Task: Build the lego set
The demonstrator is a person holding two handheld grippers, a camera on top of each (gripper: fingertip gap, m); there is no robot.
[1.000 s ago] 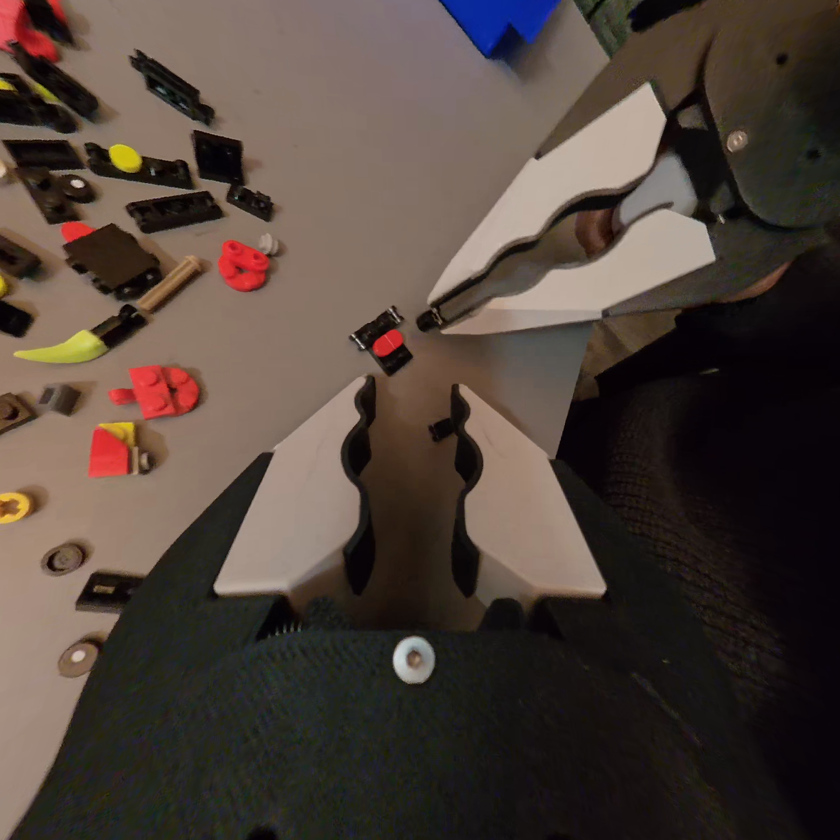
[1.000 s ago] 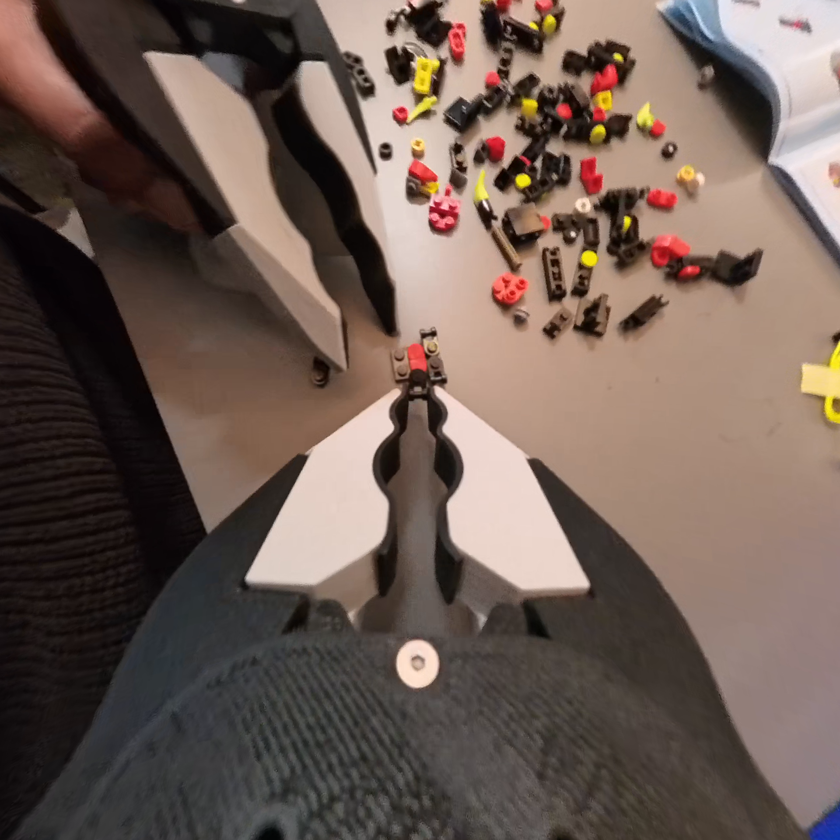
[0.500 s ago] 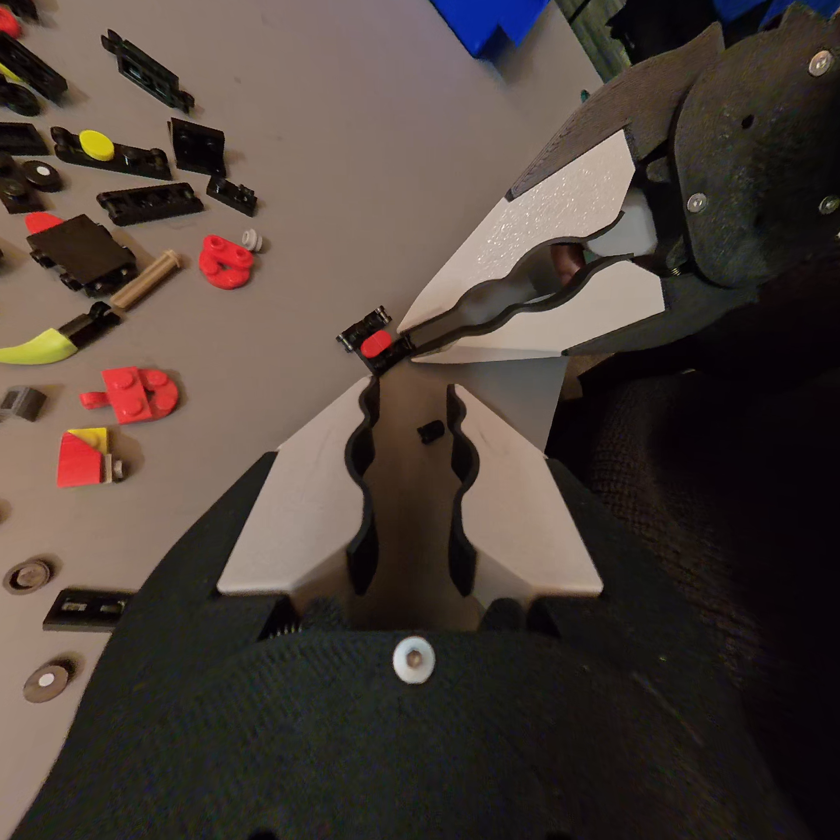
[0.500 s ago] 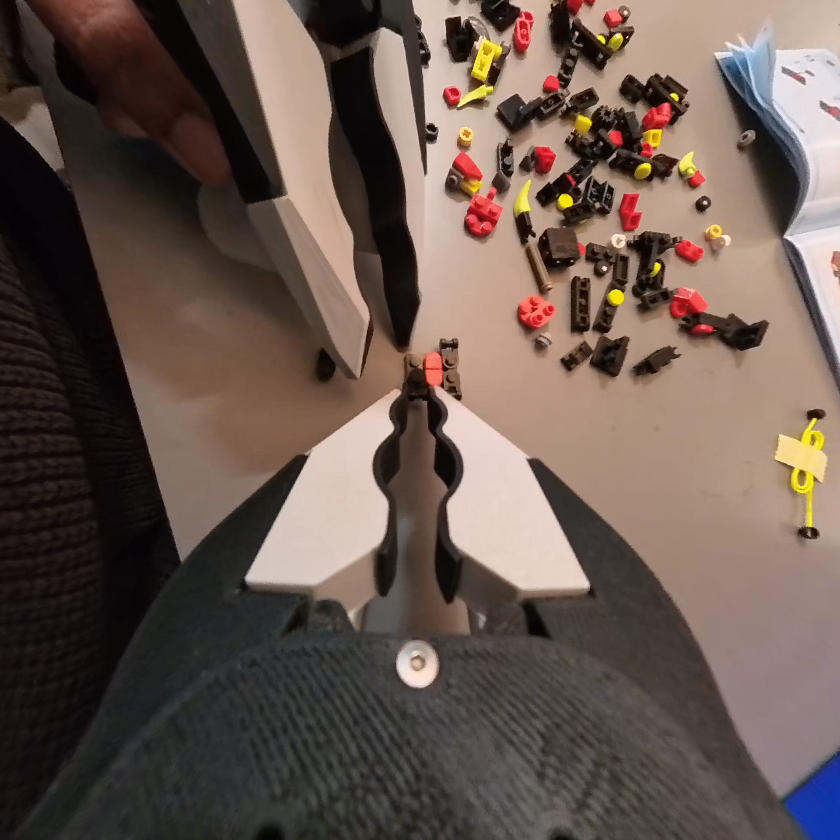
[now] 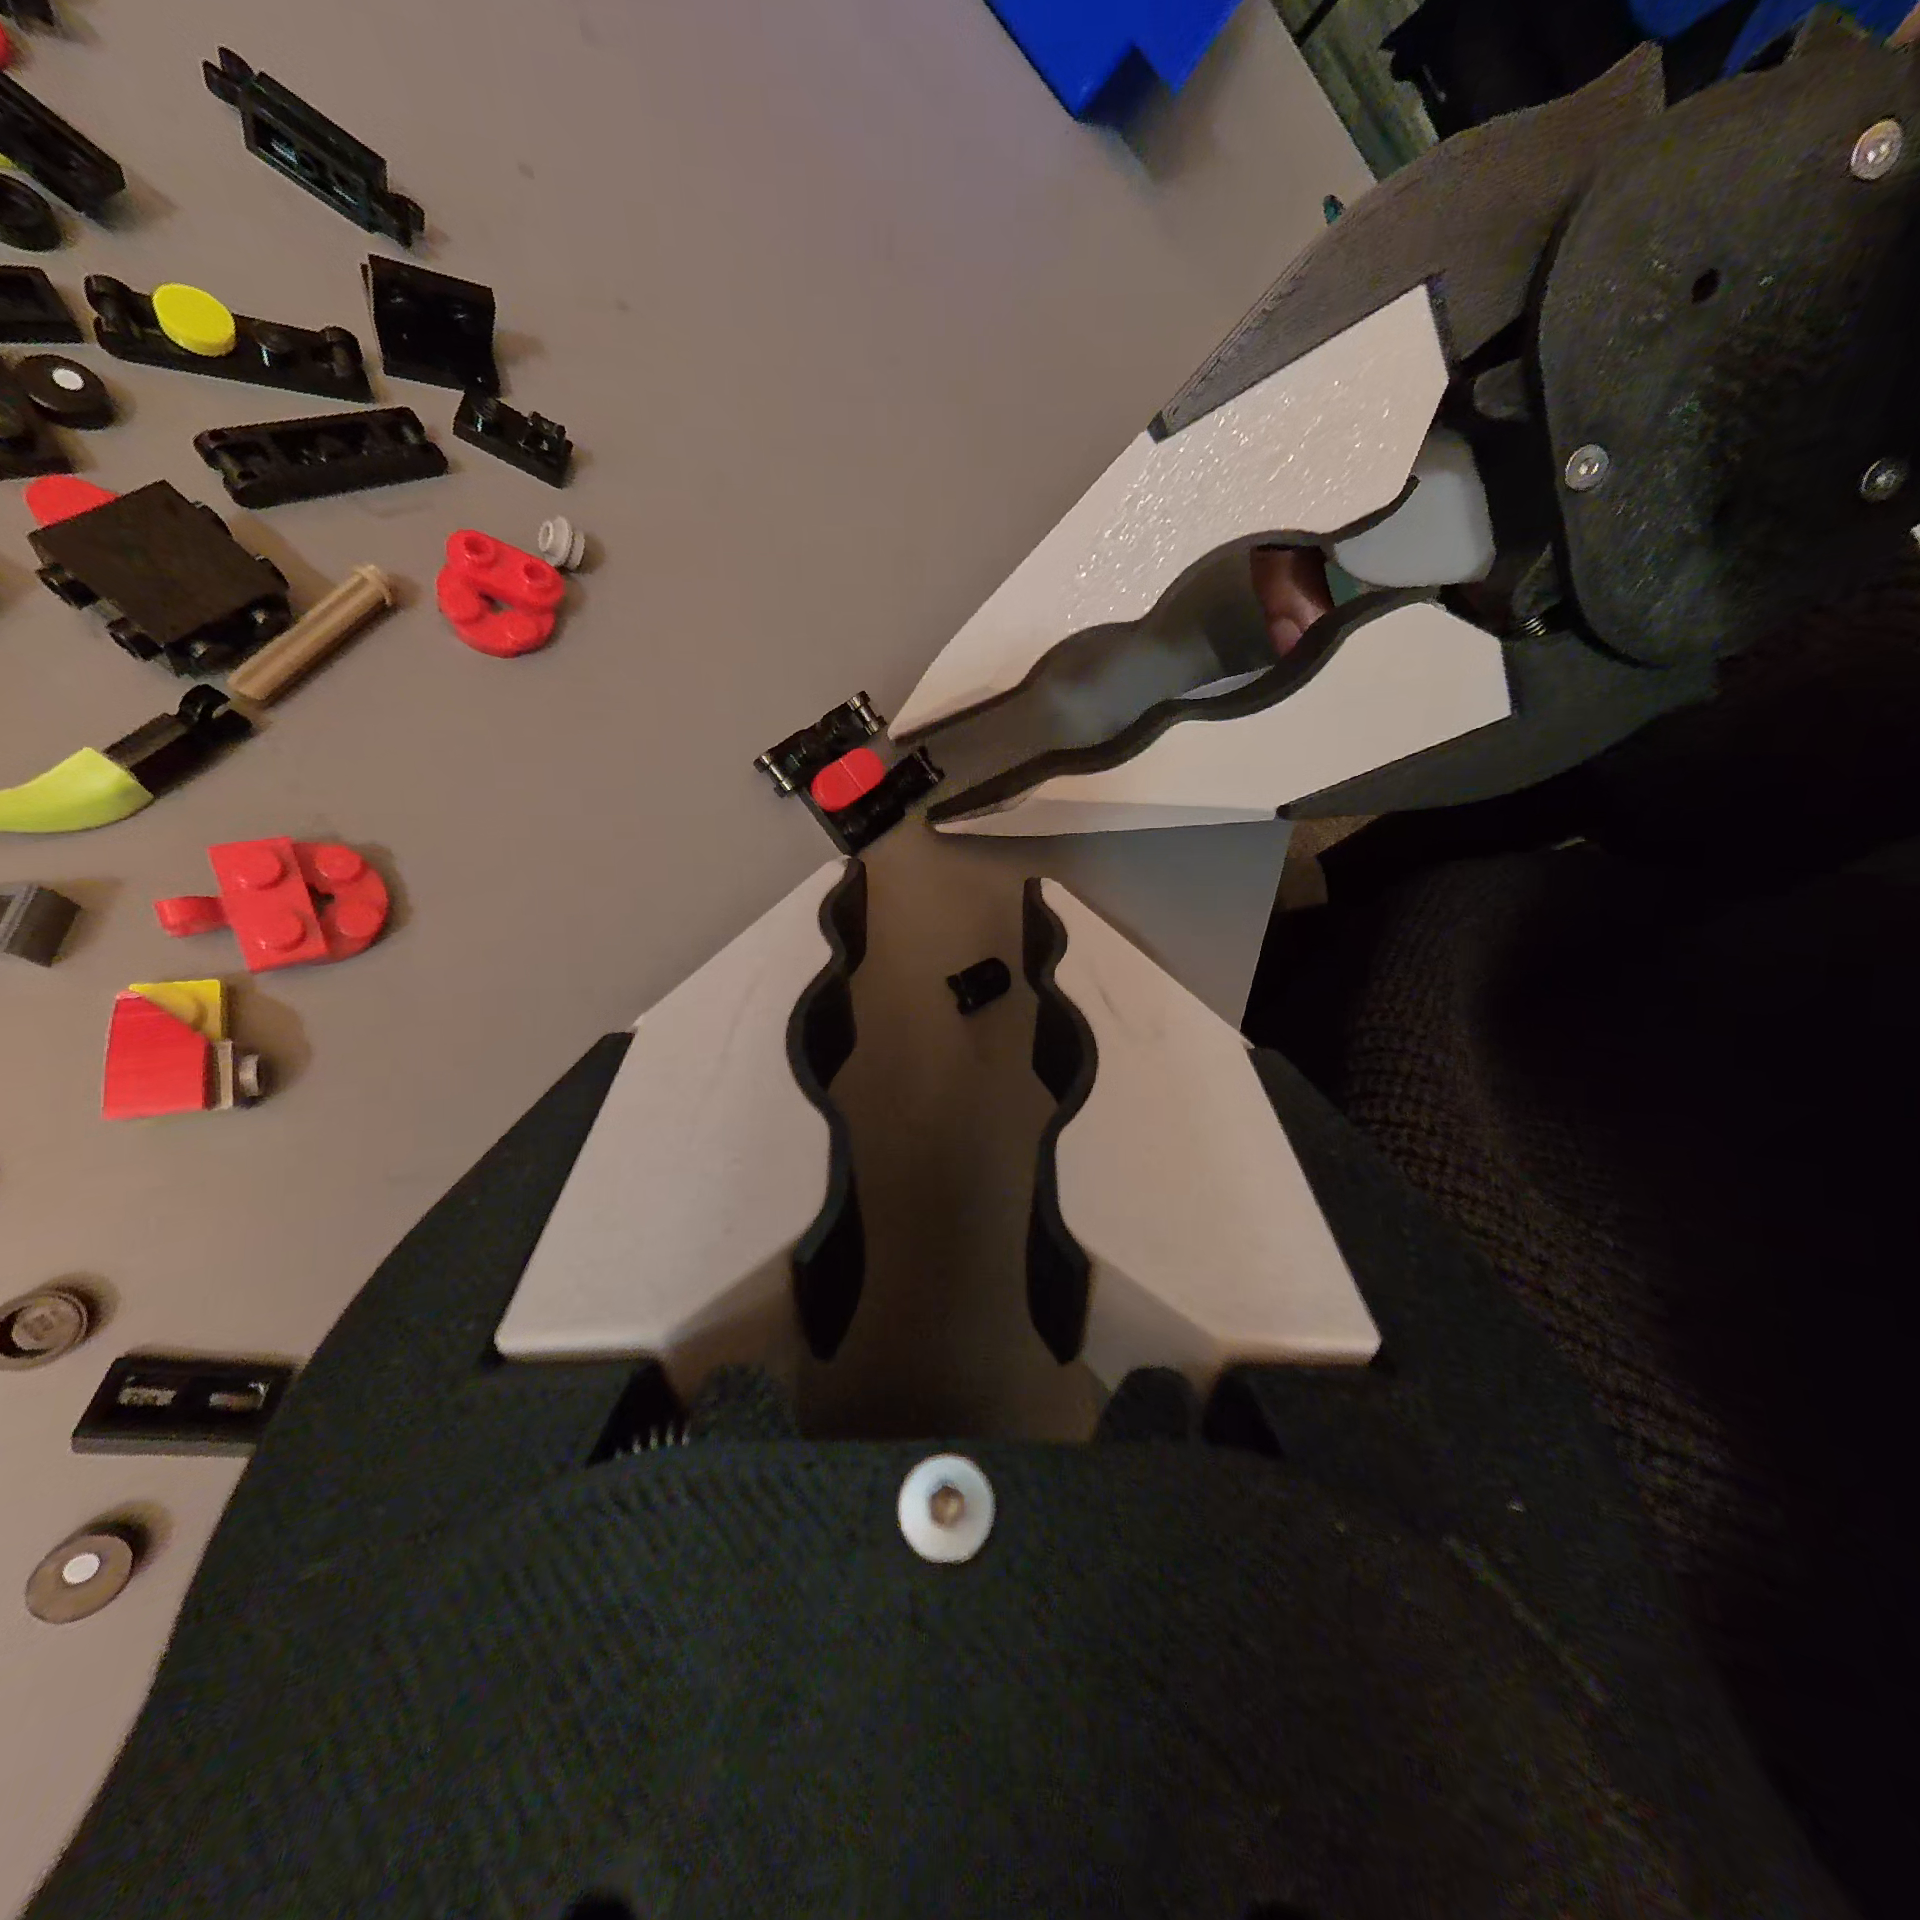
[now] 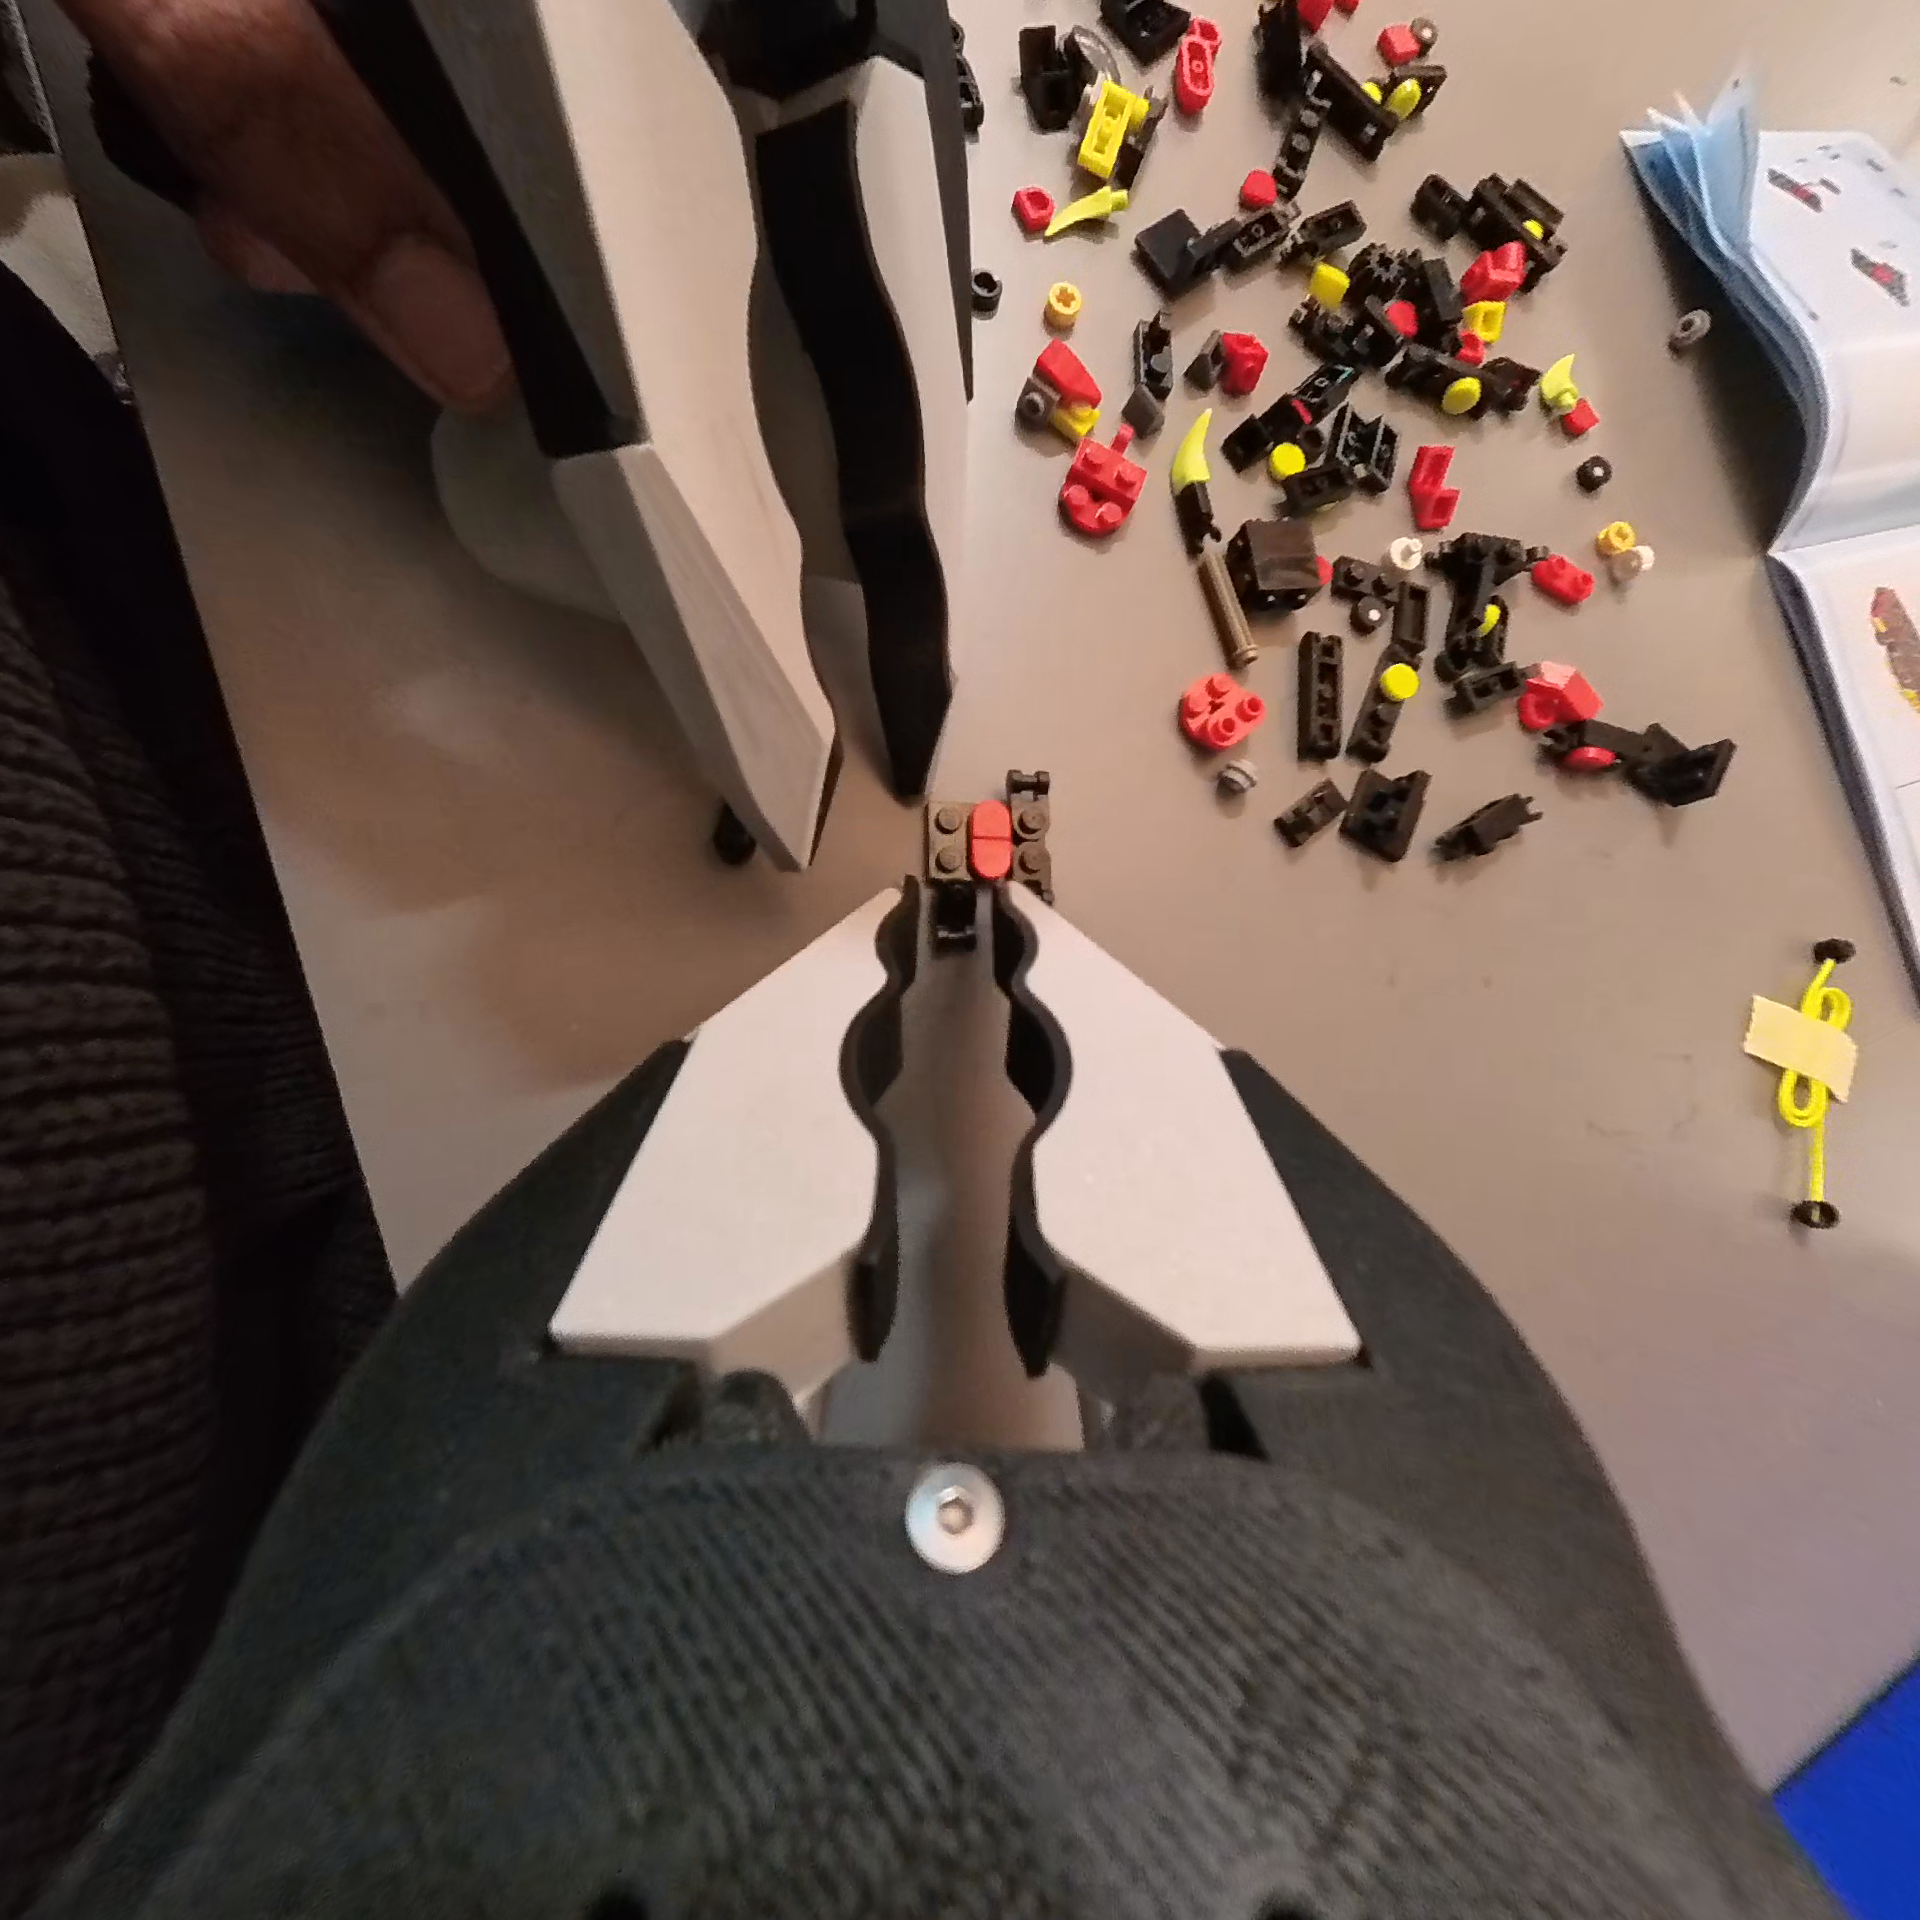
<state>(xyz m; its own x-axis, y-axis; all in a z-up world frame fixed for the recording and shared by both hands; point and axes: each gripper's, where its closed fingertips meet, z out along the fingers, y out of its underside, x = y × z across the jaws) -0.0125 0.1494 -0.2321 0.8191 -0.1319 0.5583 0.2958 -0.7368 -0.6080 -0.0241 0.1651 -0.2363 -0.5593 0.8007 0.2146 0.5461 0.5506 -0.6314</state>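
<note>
A small assembly of black plates with a red tile on top lies on the grey table; it also shows in the right wrist view. My right gripper is open: the assembly's black tail stands between its fingertips, with a gap on the right side. The right gripper shows in the left wrist view too, its tips apart at the assembly's edge. My left gripper is open just short of the assembly. A small black pin lies untouched on the table between its fingers.
Loose red, black and yellow bricks are spread at the back right, and to the left in the left wrist view. An open booklet and a taped yellow cord lie at the right. A hand holds the left gripper. Only a small space, under 4 cm, lies between the two pairs of fingers.
The right jaws were shut on the assembly's black tail and have now opened around it. The left gripper has moved closer to the assembly, staying open.
</note>
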